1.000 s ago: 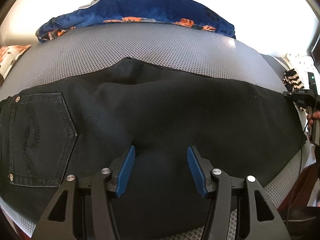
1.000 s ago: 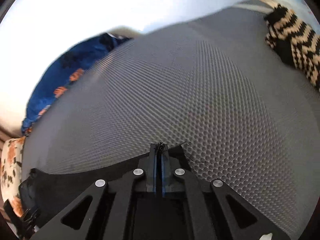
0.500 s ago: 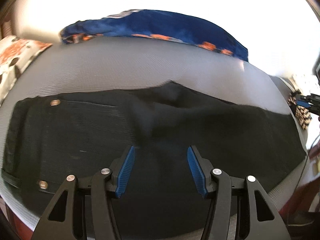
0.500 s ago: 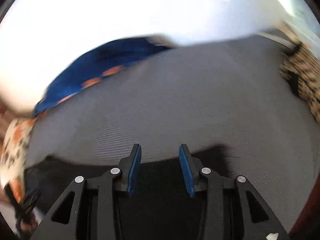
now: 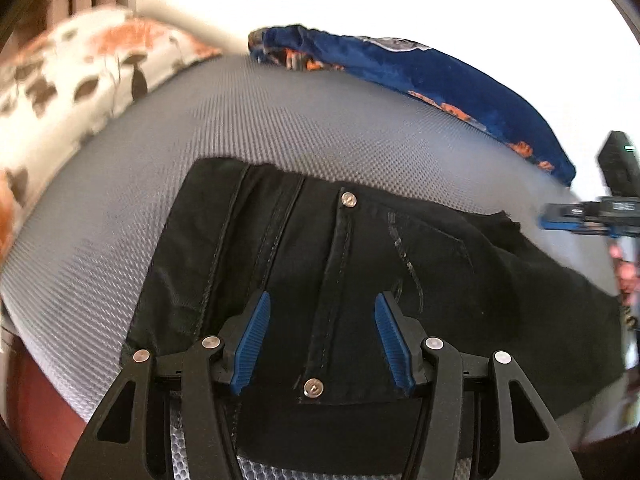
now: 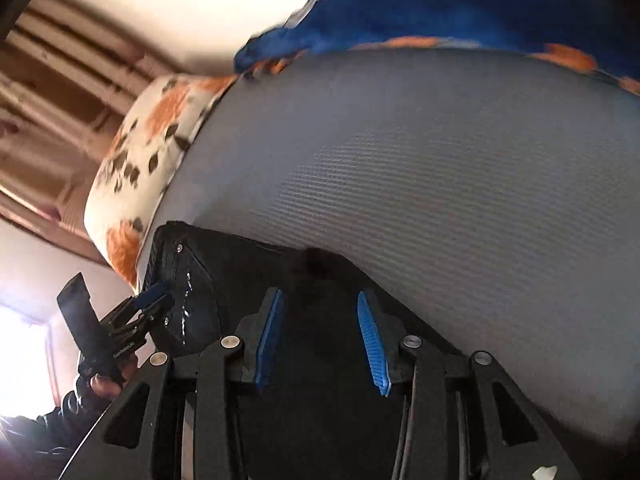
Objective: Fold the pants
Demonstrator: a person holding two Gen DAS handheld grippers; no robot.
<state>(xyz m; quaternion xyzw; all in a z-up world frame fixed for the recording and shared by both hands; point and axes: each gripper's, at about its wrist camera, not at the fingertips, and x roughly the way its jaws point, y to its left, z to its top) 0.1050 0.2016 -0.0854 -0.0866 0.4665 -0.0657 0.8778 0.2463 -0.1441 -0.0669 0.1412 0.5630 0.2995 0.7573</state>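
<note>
The black pants (image 5: pixel 360 264) are seen lying flat on a grey mesh-textured mattress (image 5: pixel 280 128), near its front edge. In the left wrist view the waistband end is turned toward the left, with stitched seams, two metal rivets (image 5: pixel 349 199) and a back pocket (image 5: pixel 432 256) with pale decorative stitching facing up. The legs are folded over so that the cloth reaches to the right, where a frayed edge (image 5: pixel 506 218) is visible.

The left hand-held gripper (image 5: pixel 320 344) is held above the pocket area with its blue pads spread apart; nothing is pinched between them and the cloth is seen below the gap. The right hand-held gripper (image 6: pixel 320 340) is likewise released: its jaws have just been opening, the pads stand apart and no fabric is caught in them, though the dark cloth lies beneath. Each gripper is also glimpsed at the edge of the other's view: the right one as a blurred blue and black shape at the far right, the left one at the lower left beside the pocket, with fingers (image 6: pixel 105 385) of the person's hand wrapped on its handle.

Along the far side of the mattress a blue blanket with orange patches (image 5: pixel 460 80) is bunched. At the left a white pillow with an orange and brown floral print (image 5: pixel 80 72) is placed against the mattress. A pale wall is seen behind.
</note>
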